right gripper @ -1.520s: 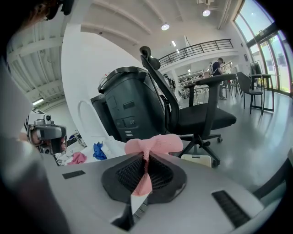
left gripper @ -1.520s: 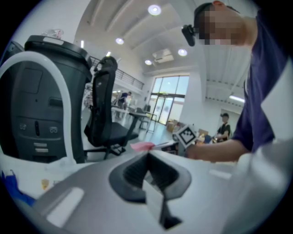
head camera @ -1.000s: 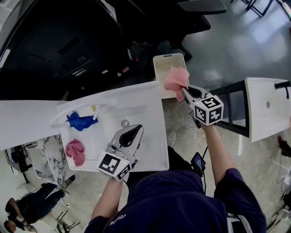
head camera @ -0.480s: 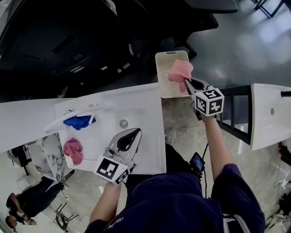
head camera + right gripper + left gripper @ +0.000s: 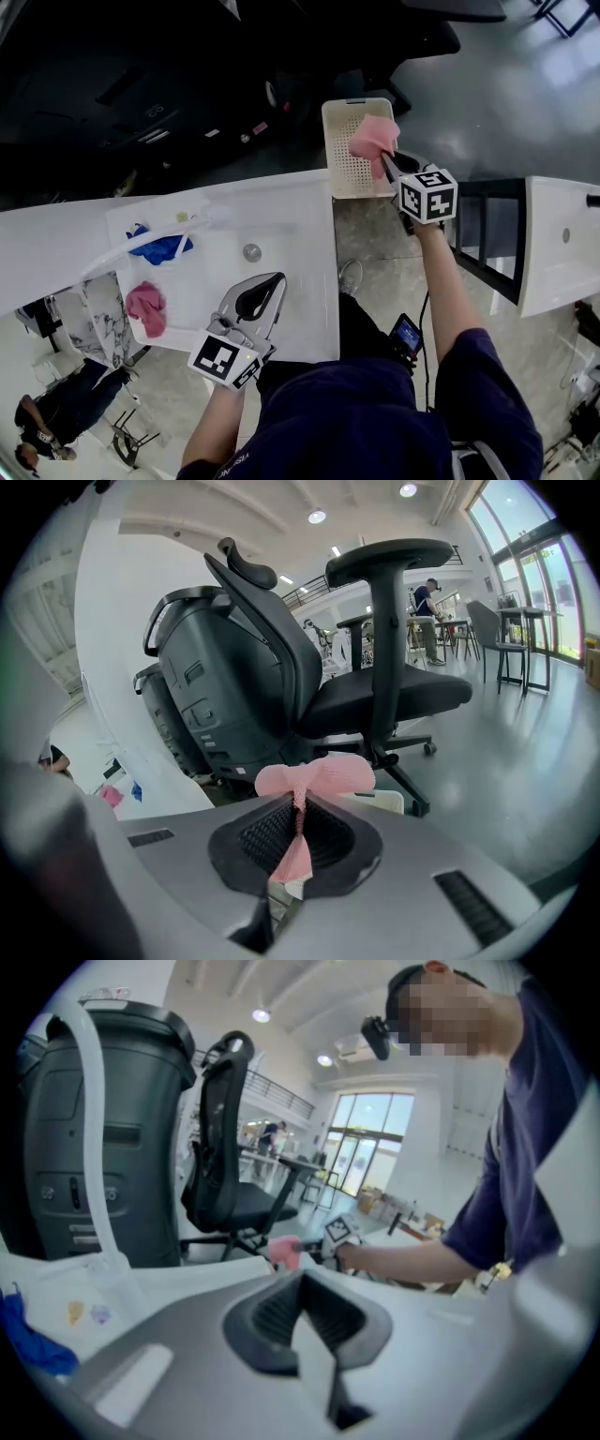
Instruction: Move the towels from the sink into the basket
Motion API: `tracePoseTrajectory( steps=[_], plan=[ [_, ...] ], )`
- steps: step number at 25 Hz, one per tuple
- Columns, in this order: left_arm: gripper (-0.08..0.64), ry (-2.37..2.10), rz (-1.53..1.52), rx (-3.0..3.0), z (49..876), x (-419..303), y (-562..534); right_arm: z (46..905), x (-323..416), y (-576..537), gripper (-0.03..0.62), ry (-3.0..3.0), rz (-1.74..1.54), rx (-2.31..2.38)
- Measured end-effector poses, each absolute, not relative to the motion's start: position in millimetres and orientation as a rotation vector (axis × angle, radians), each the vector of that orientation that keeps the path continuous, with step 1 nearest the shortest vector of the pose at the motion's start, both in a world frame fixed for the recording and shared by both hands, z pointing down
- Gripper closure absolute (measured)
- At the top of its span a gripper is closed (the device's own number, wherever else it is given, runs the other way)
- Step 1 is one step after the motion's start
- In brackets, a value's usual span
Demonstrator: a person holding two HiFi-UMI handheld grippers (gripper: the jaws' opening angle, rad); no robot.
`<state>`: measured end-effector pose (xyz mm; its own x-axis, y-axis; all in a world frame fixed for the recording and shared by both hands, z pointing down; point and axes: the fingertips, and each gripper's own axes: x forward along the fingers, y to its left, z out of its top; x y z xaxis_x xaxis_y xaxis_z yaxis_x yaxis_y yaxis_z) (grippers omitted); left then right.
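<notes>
Glossy grey floor and a black office chair (image 5: 375, 682) lie beyond a white sink (image 5: 291, 211), which serves as the reference for everything else. Just past the sink's far right corner stands the cream perforated basket (image 5: 342, 155); whether it touches the sink's edge cannot be told. The right gripper (image 5: 386, 161) is held over the basket's right side, out beyond the sink's right edge. Its jaws are clamped tight on a light pink towel (image 5: 373, 138). In the right gripper view the cloth is pinched into a thin fold between the pads, flares into a bow shape past the tips, and has a tail hanging down behind them. The towel hangs above the basket's inside, and no view shows it resting on the basket's floor. Over the sink's near part, just nearside of the drain (image 5: 251, 252), hovers the left gripper (image 5: 272, 286), pointing towards the sink's far side. Its jaws are pressed together with nothing between them. Two towels lie in the sink's left part. A blue towel (image 5: 161, 247) lies at the far left, under the white faucet (image 5: 117, 253) that arcs over it. A darker pink towel (image 5: 147, 307) lies nearer the person, by the sink's near left corner, apart from the blue one.
</notes>
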<state>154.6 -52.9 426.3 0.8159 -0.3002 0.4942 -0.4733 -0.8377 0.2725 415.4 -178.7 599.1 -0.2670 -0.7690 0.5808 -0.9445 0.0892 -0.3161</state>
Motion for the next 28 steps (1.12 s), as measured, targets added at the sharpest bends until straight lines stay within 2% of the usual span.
tracePoseTrajectory(
  steps=[28],
  plan=[
    [0.557, -0.627, 0.661, 2.545, 447.9, 134.0, -55.4, 660.7, 427.3, -200.3, 0.574, -2.0, 1.031, 1.72]
  ],
)
